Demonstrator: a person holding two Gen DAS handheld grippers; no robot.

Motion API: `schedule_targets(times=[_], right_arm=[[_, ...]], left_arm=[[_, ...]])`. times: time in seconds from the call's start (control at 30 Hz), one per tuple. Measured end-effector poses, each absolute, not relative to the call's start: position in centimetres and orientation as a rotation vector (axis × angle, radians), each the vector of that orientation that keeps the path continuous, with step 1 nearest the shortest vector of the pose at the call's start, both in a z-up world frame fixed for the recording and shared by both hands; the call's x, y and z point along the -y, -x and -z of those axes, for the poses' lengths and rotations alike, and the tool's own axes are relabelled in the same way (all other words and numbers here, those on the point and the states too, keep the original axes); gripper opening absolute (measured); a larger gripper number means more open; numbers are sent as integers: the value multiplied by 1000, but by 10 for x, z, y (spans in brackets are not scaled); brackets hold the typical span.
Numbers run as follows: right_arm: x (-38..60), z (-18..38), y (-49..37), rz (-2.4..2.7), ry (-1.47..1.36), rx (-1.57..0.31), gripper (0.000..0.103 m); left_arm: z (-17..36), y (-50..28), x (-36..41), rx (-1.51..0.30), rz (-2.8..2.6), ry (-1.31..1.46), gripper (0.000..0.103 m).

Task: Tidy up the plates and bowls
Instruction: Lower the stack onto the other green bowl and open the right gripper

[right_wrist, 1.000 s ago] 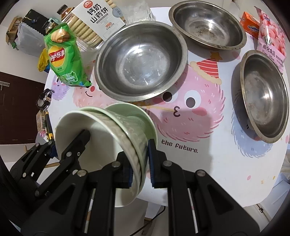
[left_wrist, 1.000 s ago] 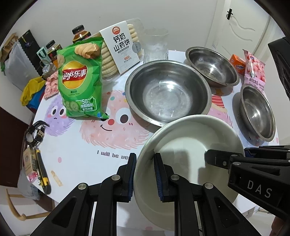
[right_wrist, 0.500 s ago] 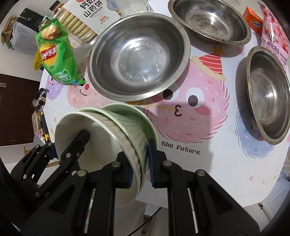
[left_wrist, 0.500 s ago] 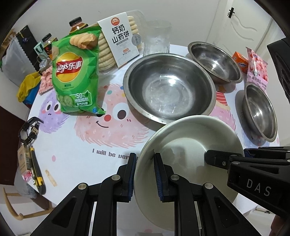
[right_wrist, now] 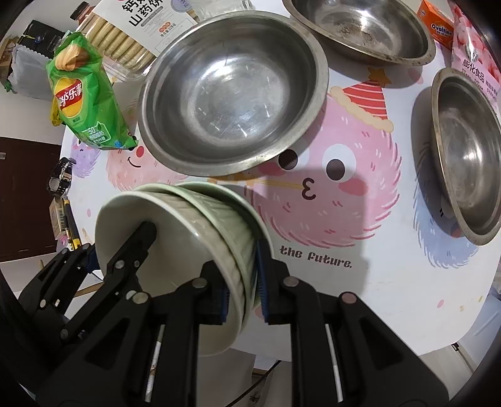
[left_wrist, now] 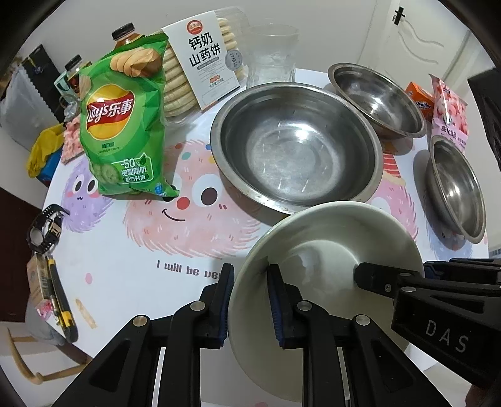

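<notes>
Both grippers hold a stack of pale green ceramic bowls (left_wrist: 328, 250) above the table's near edge. My left gripper (left_wrist: 250, 291) is shut on the stack's left rim. My right gripper (right_wrist: 242, 281) is shut on its right rim; there the nested ribbed bowls (right_wrist: 200, 219) show tilted. The right gripper's body (left_wrist: 438, 313) shows at the right of the left wrist view. A large steel bowl (left_wrist: 294, 147) (right_wrist: 231, 94) sits just beyond the stack. Two smaller steel bowls sit behind it (left_wrist: 375, 97) (right_wrist: 360, 28) and at the right (left_wrist: 457, 188) (right_wrist: 466, 153).
A green chips bag (left_wrist: 122, 128), a biscuit pack (left_wrist: 200, 62), a glass (left_wrist: 271, 56) and bottles stand at the back left. An orange box (left_wrist: 419, 103) and a pink snack bag (left_wrist: 451, 109) are at the back right. A watch (left_wrist: 43, 231) and utility knife (left_wrist: 59, 306) lie at the left edge.
Both grippers have carried the bowl stack forward towards the large steel bowl. Their grips have not changed.
</notes>
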State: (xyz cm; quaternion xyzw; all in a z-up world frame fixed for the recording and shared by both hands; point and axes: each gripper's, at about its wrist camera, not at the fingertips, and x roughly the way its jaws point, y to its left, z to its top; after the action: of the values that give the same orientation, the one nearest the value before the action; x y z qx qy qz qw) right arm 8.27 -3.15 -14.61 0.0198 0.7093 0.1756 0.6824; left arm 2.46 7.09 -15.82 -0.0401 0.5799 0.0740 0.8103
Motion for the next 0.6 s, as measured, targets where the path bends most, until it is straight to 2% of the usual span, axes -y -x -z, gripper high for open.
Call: schedule_targets(times=[0.13,0.37,0.43,0.5,0.57,0.6], right_arm=[[31,146,-84,-382,-37,-1607,19],[30,140,-82,-375,-28,-1608,26],[34,134,-83,-365,-39,-1590,34],[36,124,-84,-377,-49,-1540,60],[37,115,-85,-381,-35,-1488,66],[37,113,-86,-382,-31,-1481,66]], left_arm=[[154,-23,-73,-1217,-168,99,23],[147,-23,-73,-1195,-159,88,24],[145,-22,-74,-1189,-163,96,27],[143,-20,-74,-1185,-158,101,29],[141,-19,-73,-1176,-151,96,31],[139,-18,-72,-1173,-145,95,35]])
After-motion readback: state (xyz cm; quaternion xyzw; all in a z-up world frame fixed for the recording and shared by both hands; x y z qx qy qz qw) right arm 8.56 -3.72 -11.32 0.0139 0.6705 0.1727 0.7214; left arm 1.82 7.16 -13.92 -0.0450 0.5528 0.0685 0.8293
